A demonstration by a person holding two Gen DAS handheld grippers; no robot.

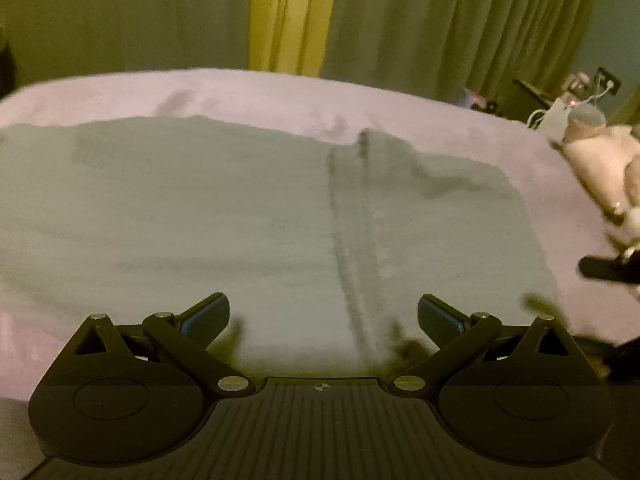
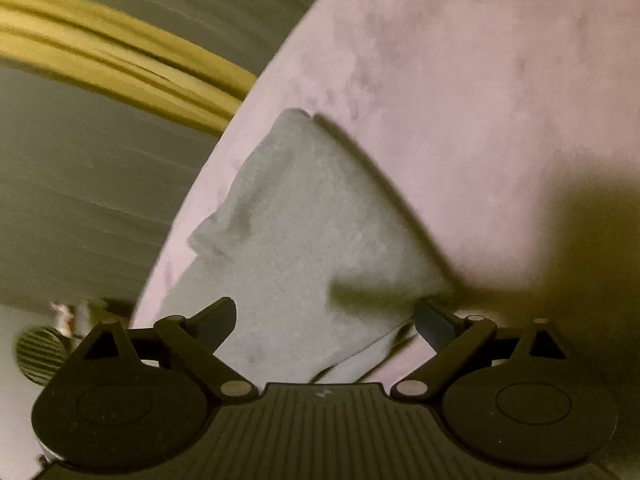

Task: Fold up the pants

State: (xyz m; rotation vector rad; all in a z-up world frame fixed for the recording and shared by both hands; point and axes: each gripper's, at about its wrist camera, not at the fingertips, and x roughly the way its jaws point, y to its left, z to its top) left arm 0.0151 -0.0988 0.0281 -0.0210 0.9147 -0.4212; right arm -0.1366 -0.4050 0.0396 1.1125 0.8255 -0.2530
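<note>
**Grey pants flat on the bed, both grippers spread wide**

On the lilac plush bed cover [image 1: 280,92] the grey-green soft cotton pants [image 1: 224,208] lie spread out, a seam running from 12 to 6 o'clock in the left wrist view. Left gripper [image 1: 323,314] hovers over the near edge, fingers [image 1: 206,316] wide apart, holding nothing. Right gripper [image 2: 324,320] is spread wide too, with a folded corner of the pants [image 2: 320,220] between its fingers but not pinched. Olive curtains [image 1: 440,20] hang behind at 12 o'clock.
</note>
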